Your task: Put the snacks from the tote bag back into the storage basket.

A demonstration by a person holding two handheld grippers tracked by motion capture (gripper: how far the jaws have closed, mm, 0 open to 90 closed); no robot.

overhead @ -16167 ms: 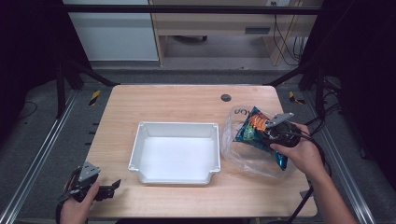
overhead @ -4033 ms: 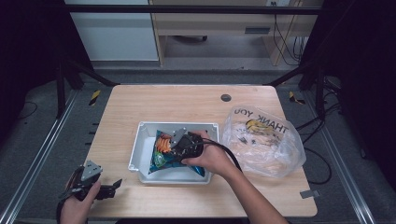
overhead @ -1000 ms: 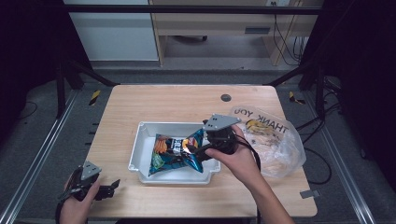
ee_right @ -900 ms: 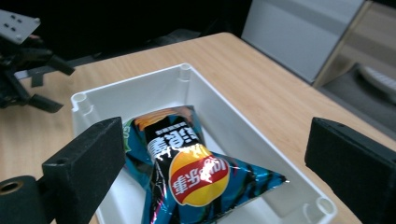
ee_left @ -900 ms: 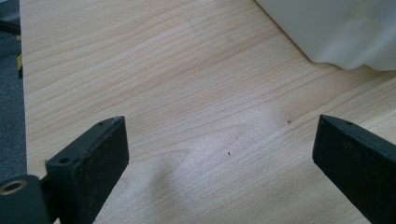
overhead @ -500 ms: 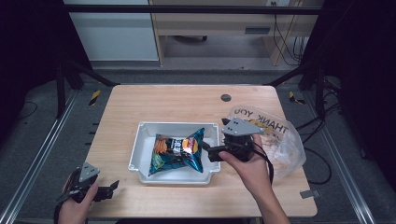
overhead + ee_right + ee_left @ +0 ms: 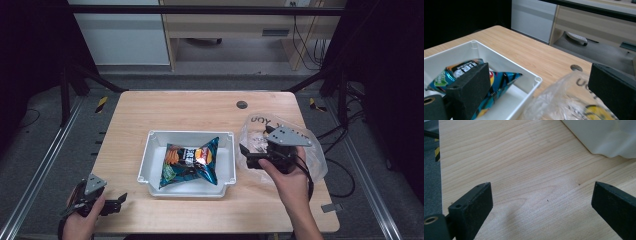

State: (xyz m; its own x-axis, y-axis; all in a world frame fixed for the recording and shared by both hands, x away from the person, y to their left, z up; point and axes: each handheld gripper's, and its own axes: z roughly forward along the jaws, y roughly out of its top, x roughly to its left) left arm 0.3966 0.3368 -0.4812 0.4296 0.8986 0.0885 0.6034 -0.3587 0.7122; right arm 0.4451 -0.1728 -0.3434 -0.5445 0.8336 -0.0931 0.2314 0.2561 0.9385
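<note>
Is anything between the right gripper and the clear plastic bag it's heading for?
Nothing visible. The right gripper, jaws open, is at the plastic bag's left edge. The chip bag lies apart in the white tray, out of the path.

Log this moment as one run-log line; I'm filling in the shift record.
chip bag: lying in white tray | right tool: open, over clear plastic bag | left tool: open, at table corner
</note>
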